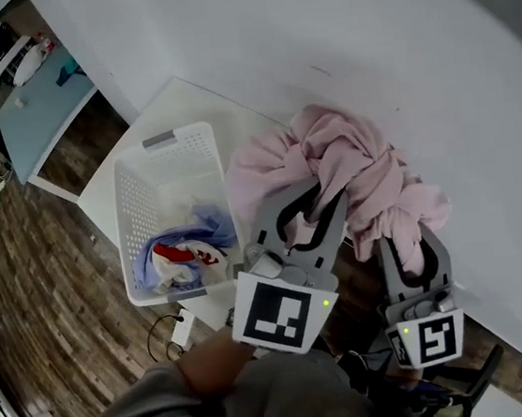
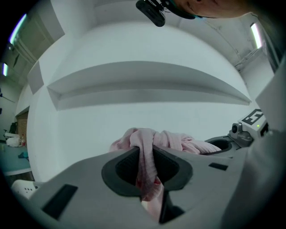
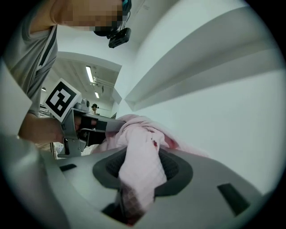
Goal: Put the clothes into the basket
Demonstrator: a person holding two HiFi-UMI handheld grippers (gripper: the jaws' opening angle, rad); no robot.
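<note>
A bunched pink garment (image 1: 350, 168) hangs in the air between both grippers, to the right of the white laundry basket (image 1: 135, 185). My left gripper (image 1: 306, 209) is shut on a fold of the pink garment (image 2: 146, 161), which fills its jaws. My right gripper (image 1: 410, 252) is shut on another fold of the pink garment (image 3: 140, 167). Both grippers point level toward the white wall. The basket holds blue, red and white clothes (image 1: 183, 252).
The basket stands on a white table (image 1: 172, 100) above a wooden floor (image 1: 34, 278). A light-blue table (image 1: 40, 102) lies at the far left. A cable and plug (image 1: 177, 331) lie on the floor near the basket.
</note>
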